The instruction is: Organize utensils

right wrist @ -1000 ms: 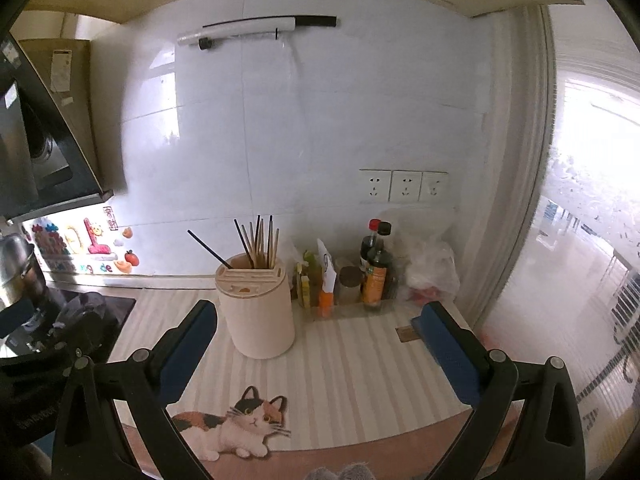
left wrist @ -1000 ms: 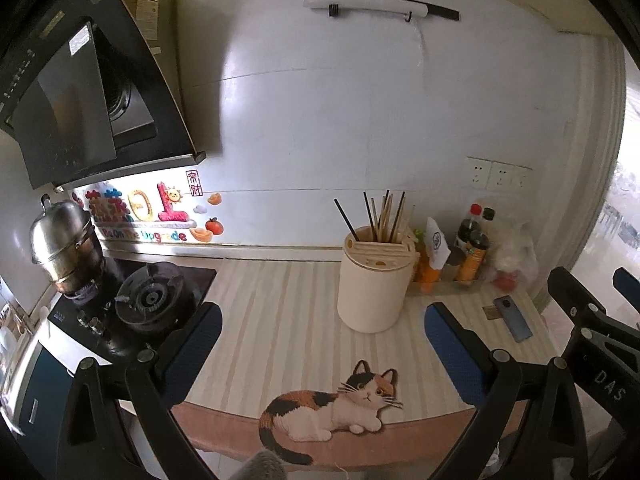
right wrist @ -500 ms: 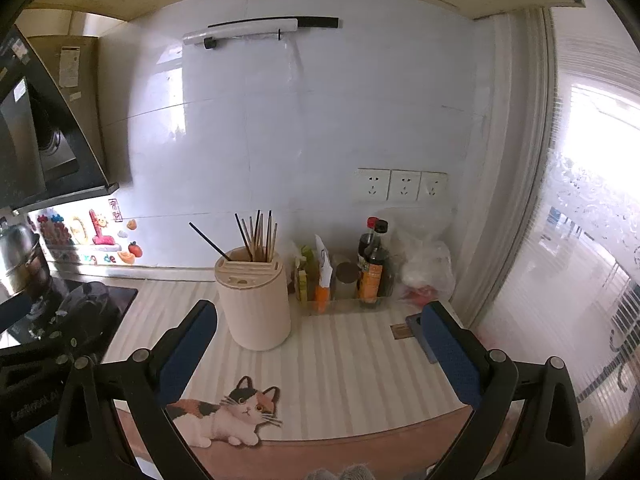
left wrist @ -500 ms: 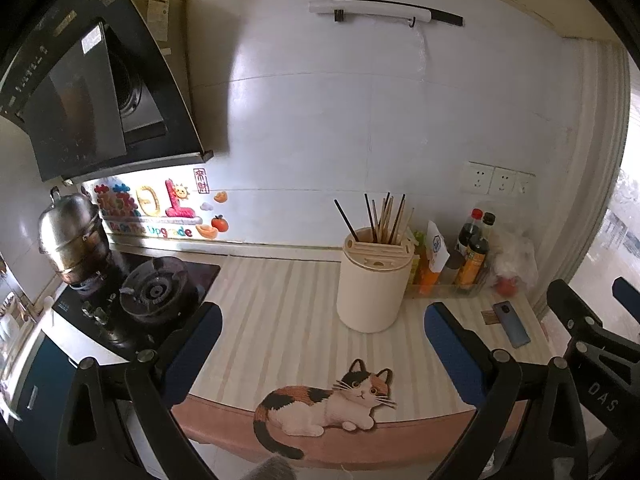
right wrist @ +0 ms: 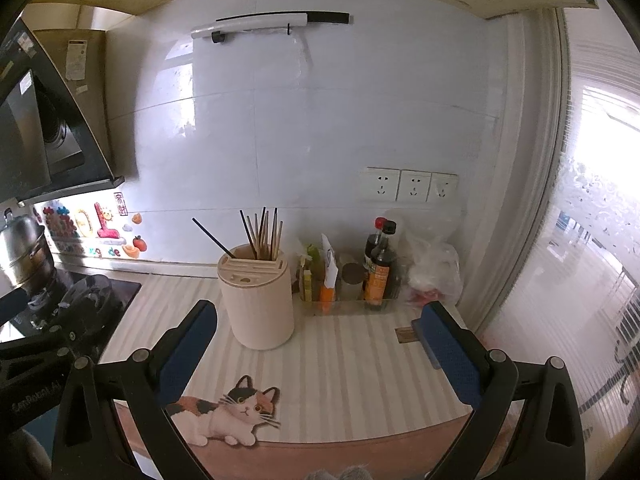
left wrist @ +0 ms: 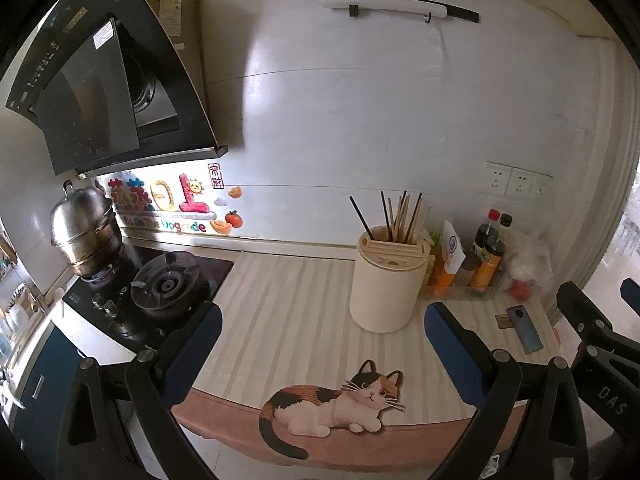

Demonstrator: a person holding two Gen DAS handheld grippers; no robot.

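Note:
A cream cylindrical utensil holder [left wrist: 385, 283] stands on the striped counter mat, with several chopsticks [left wrist: 402, 217] upright in its top slots. It also shows in the right wrist view [right wrist: 258, 298], with its chopsticks [right wrist: 262, 234]. My left gripper [left wrist: 322, 344] is open and empty, held back from the counter's front edge, in front of the holder. My right gripper [right wrist: 320, 344] is open and empty, also in front of the counter, with the holder ahead to its left.
A gas hob [left wrist: 160, 292] with a steel steamer pot [left wrist: 86, 230] is at the left. Sauce bottles [right wrist: 380, 268] and a plastic bag [right wrist: 434, 272] stand by the wall. A phone [left wrist: 525, 329] lies at the right. The mat [left wrist: 288, 312] carries a cat picture [left wrist: 340, 404].
Both grippers have drawn back and risen slightly from the counter, so more of the mat's front edge shows. Both stay open and empty.

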